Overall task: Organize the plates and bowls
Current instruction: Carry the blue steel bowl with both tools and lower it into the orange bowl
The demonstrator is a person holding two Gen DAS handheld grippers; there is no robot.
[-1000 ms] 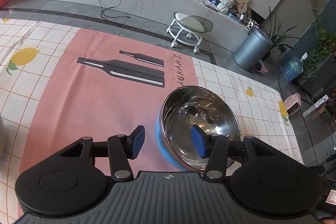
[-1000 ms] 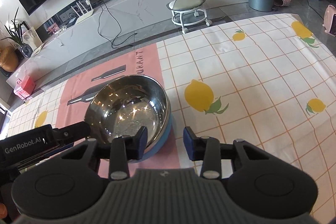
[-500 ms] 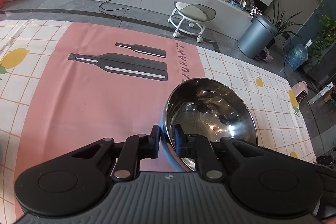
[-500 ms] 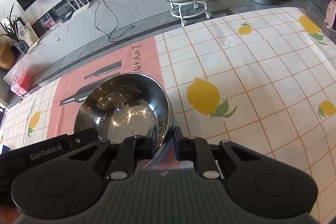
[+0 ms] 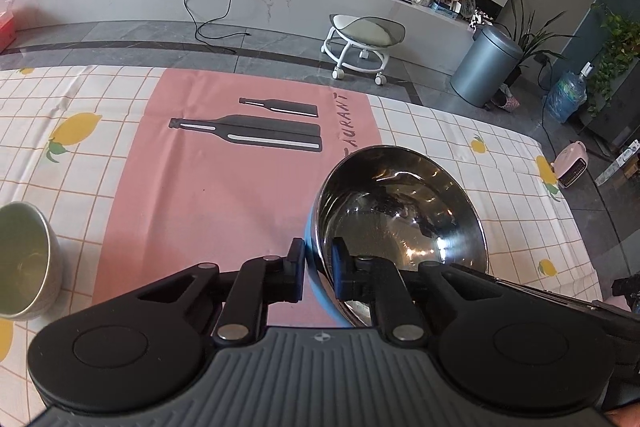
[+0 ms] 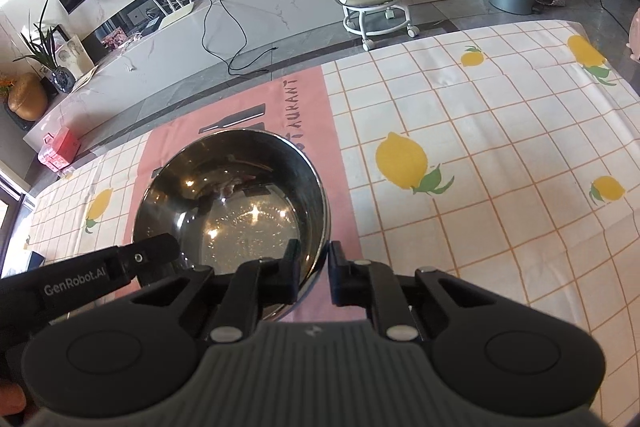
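Over the pink panel of the tablecloth (image 5: pixel 208 195), a steel bowl (image 5: pixel 400 211) with a blue outer shell is pinched from two sides. The left gripper (image 5: pixel 318 267) has its jaws clamped on the bowl's left rim, one pad outside on the blue wall, the other inside against the shiny metal. The right gripper (image 6: pixel 314 267) grips the opposite rim the same way, one pad inside the bowl (image 6: pixel 240 203) and one outside. In the right wrist view the other tool's black arm, lettered "GenRobot.AI", reaches in to the bowl's near left edge. The bowl sits tilted in both views, and whether its base touches the cloth I cannot tell.

A second, smaller bowl (image 5: pixel 24 259), pale green inside, stands on the checked, lemon-printed part of the cloth at the far left of the left wrist view, well apart from the held one. Beyond the table edge are a white wheeled stool (image 5: pixel 360 43) and a grey bin (image 5: pixel 486 67) on the dark tiled floor.
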